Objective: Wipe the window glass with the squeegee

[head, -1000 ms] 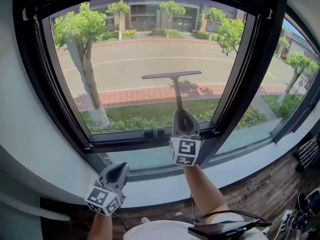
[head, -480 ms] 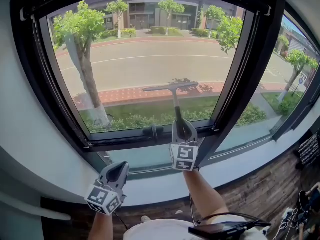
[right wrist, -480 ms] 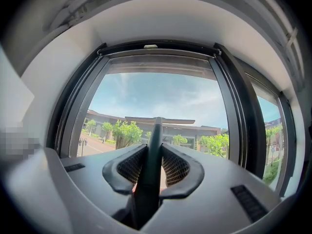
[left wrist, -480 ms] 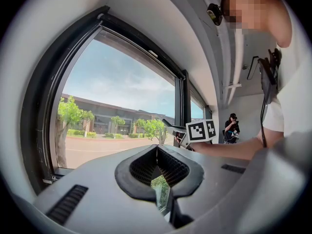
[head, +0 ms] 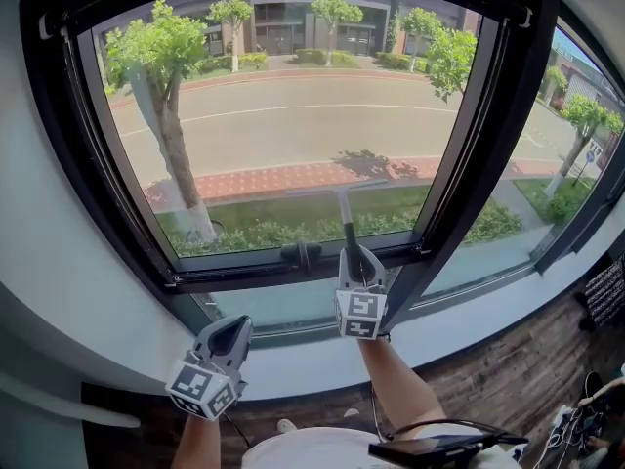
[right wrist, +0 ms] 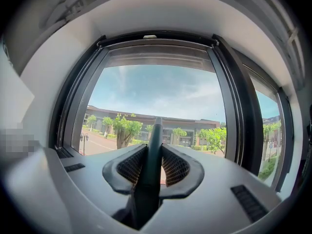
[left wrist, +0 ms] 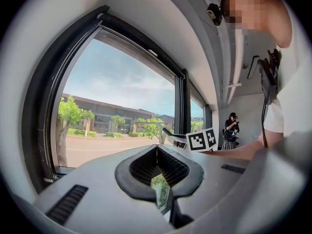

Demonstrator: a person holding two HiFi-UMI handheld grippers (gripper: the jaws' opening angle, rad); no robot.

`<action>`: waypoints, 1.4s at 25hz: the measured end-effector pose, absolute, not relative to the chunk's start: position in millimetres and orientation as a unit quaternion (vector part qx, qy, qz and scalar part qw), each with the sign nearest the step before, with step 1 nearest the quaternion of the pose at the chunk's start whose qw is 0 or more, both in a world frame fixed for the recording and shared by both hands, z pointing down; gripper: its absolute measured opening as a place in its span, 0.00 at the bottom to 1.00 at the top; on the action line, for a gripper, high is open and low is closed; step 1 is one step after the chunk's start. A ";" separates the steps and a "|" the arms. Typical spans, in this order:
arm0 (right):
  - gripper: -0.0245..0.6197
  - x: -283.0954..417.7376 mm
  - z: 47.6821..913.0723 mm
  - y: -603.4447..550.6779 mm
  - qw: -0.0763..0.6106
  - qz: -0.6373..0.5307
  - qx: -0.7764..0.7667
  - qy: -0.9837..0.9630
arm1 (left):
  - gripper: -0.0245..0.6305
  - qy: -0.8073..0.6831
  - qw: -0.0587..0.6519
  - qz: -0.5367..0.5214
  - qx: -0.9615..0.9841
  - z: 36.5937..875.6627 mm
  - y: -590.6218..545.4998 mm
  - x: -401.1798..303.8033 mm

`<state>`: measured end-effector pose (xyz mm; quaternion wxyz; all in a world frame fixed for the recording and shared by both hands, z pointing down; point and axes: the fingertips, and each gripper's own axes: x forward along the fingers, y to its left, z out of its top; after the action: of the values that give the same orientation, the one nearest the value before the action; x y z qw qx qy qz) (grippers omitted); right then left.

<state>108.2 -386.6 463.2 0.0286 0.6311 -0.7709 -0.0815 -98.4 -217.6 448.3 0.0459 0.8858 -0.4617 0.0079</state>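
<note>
The squeegee (head: 346, 215) stands upright against the window glass (head: 293, 115). Its thin blade lies level across the lower part of the pane, over the grass strip outside. My right gripper (head: 358, 254) is shut on the squeegee's dark handle (right wrist: 153, 150), just above the pane's bottom frame. In the right gripper view the handle runs up between the jaws toward the glass (right wrist: 161, 96). My left gripper (head: 235, 328) hangs low at the left below the sill, apart from the window. Its jaws meet with nothing in them in the left gripper view (left wrist: 157, 148).
A black window frame (head: 480, 145) surrounds the pane, with a black latch handle (head: 301, 254) on the bottom rail. A white sill (head: 469, 325) runs below, over dark wooden floor (head: 518, 379). A person (left wrist: 230, 130) stands far off along the wall.
The right gripper has drawn the squeegee down the glass, so the blade has dropped from mid-pane to the lower part. The left gripper has stayed put.
</note>
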 end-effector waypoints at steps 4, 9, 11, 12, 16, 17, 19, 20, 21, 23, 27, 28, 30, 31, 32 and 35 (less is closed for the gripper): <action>0.19 110.7 479.1 -386.5 0.039 -0.065 0.633 -0.771 | 0.06 -0.462 0.047 0.010 0.886 449.8 -217.3 -98.5; 0.19 112.4 493.1 -385.3 0.045 -0.057 0.631 -0.773 | 0.06 -0.462 0.049 0.012 0.885 451.8 -217.0 -98.7; 0.19 113.4 500.7 -385.5 0.051 -0.053 0.630 -0.773 | 0.06 -0.463 0.049 0.013 0.885 451.9 -217.6 -98.1; 0.19 114.0 505.7 -385.4 0.055 -0.050 0.630 -0.773 | 0.06 -0.462 0.049 0.013 0.885 451.8 -217.8 -97.7; 0.19 117.4 527.0 -384.0 0.068 -0.032 0.632 -0.771 | 0.06 -0.461 0.048 0.014 0.886 451.0 -218.0 -97.3; 0.19 118.0 530.7 -384.0 0.070 -0.029 0.632 -0.771 | 0.06 -0.461 0.048 0.015 0.886 451.0 -218.3 -97.2; 0.19 118.6 535.8 -383.9 0.073 -0.027 0.631 -0.772 | 0.06 -0.461 0.049 0.015 0.886 451.3 -218.8 -96.7; 0.19 118.9 537.6 -383.8 0.076 -0.027 0.631 -0.772 | 0.06 -0.461 0.049 0.015 0.886 451.6 -219.0 -96.3; 0.19 119.1 539.5 -383.6 0.078 -0.026 0.630 -0.772 | 0.06 -0.461 0.049 0.015 0.886 452.1 -219.3 -95.8; 0.19 119.6 543.9 -383.1 0.080 -0.022 0.630 -0.772 | 0.06 -0.460 0.049 0.016 0.886 453.2 -220.0 -94.8; 0.19 119.4 557.3 -382.5 0.085 -0.006 0.629 -0.773 | 0.06 -0.461 0.050 0.017 0.886 454.1 -221.8 -95.7; 0.19 119.7 560.8 -382.4 0.088 -0.002 0.629 -0.772 | 0.06 -0.461 0.051 0.017 0.886 454.2 -222.2 -95.8; 0.19 120.5 567.2 -382.3 0.095 0.002 0.629 -0.772 | 0.06 -0.461 0.051 0.017 0.886 454.7 -223.0 -95.2; 0.19 120.8 570.2 -382.3 0.097 0.004 0.628 -0.772 | 0.06 -0.460 0.051 0.018 0.886 455.3 -223.3 -94.7; 0.19 120.9 573.1 -382.4 0.100 0.006 0.628 -0.772 | 0.06 -0.460 0.051 0.019 0.886 456.0 -223.7 -94.4; 0.19 121.4 581.6 -383.0 0.104 0.015 0.628 -0.771 | 0.06 -0.460 0.053 0.020 0.886 457.9 -225.3 -94.7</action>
<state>121.4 -383.0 581.6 0.1045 0.6276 -0.7714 0.0154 -94.7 -225.3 457.9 0.0527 0.8864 -0.4595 0.0202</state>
